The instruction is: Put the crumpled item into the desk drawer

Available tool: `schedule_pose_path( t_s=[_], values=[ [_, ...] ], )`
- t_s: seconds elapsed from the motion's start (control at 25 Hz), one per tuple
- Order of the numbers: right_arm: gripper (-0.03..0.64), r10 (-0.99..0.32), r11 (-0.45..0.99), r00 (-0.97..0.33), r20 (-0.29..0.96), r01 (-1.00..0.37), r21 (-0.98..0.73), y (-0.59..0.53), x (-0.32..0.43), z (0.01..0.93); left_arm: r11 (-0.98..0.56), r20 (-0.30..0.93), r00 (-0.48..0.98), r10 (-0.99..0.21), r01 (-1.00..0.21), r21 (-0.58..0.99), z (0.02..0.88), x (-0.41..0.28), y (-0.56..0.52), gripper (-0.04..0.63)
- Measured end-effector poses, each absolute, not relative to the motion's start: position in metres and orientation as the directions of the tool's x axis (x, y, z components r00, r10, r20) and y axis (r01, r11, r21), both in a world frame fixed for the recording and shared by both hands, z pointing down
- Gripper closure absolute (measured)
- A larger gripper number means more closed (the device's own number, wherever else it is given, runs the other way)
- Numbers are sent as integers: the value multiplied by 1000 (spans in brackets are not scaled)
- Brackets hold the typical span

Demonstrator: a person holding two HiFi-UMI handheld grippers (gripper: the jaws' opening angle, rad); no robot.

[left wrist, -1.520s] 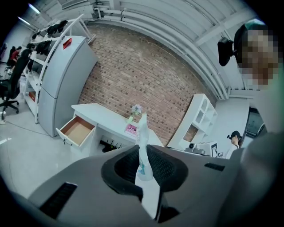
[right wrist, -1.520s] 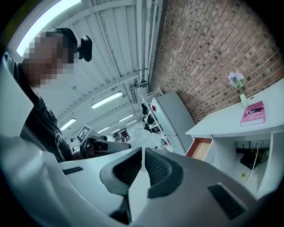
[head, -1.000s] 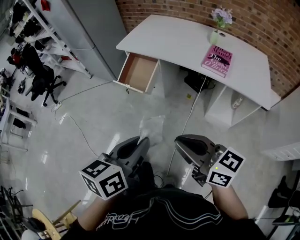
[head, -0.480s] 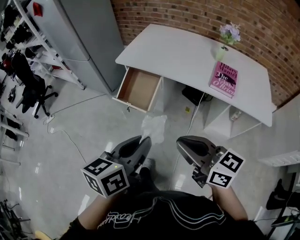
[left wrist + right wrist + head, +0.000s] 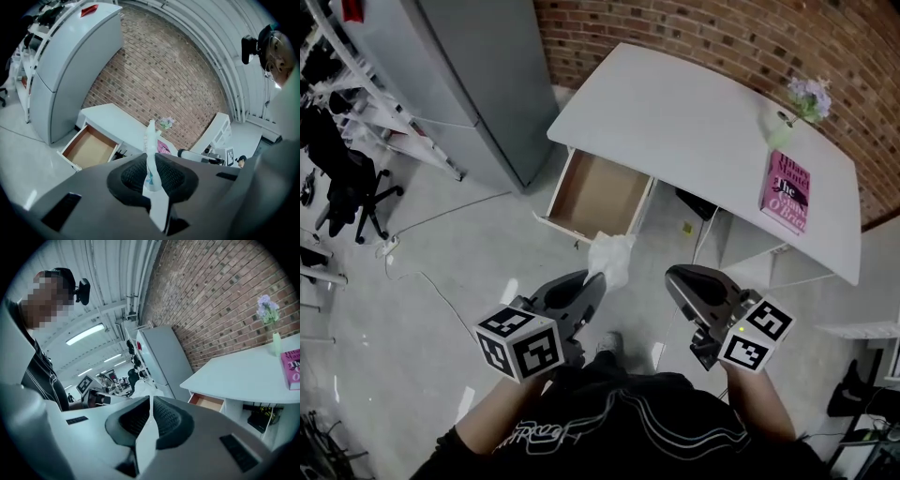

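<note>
Head view, left tongs: the left tongs (image 5: pixel 591 281) are nipped narrow on the crumpled item (image 5: pixel 612 258), a white wad that sticks out past their tips.
Head view, right tongs: the right tongs (image 5: pixel 680 278) are held level beside the left pair, apart from it, with nothing at their tips.
Head view, drawer: the drawer (image 5: pixel 598 194) is pulled out from under the white tabletop (image 5: pixel 694 117), and its brown inside is bare.
Head view, item's place: the wad is up in the air over the floor, just short of the drawer's front edge (not inside it).
Head view, tabletop: a pink book (image 5: pixel 787 190) lies flat near the right end, and a small vase of flowers (image 5: pixel 802 98) stands beyond it by the brick wall (image 5: pixel 741 37).
Head view, surroundings: a grey cabinet (image 5: pixel 487 75) stands to the left of the tabletop, and a black office chair (image 5: pixel 347 183) is farther left.
Left gripper view, jaws: almost together, pinching a thin upright strip of the white wad (a little blue print shows on it).
Left gripper view, beyond: the open drawer is lower left of the wad, and the right tongs are at the right.
Right gripper view, jaws: the pads meet in one line with nothing between them.
Right gripper view, beyond: the tabletop and the open drawer are at the right, the grey cabinet behind.
</note>
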State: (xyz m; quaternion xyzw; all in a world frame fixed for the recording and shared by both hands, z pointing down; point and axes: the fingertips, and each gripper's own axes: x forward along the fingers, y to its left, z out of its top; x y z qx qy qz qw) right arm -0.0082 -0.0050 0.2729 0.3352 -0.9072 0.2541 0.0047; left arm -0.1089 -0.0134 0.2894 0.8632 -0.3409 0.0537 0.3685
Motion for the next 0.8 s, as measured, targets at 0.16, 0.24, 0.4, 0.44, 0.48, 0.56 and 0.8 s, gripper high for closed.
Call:
schedule_pose_path(
  t_s=[0.16,0.24,0.4,0.44,0.48,0.56,0.8],
  values=[
    [566,-620,620,-760,194,-626,-473,-40,-27,290,-498,357,768,-532,-625,601,307,-128,-51,537],
    [566,-616,614,-761,203,-626,-482,-52,-32,299,-498,357,769,-531,-624,602,314,-132,-68,537],
    [566,-605,601,-767,214,-616,-509,-74,-35,317,-492,374,767,-522,-628,603,334,-132,-96,537],
    [566,-604,596,-768,214,-613,-519,-81,-35,320,-486,382,764,-519,-632,603,341,-131,-103,537],
    [566,-601,591,-770,214,-609,-530,-88,-34,324,-479,392,761,-517,-636,605,347,-129,-110,537],
    [566,-593,585,-775,218,-600,-546,-103,-30,334,-465,411,754,-513,-646,605,362,-124,-124,537],
    [566,-572,558,-779,258,-600,-573,-152,-10,373,-457,467,731,-497,-678,575,410,-103,-173,537]
  ],
)
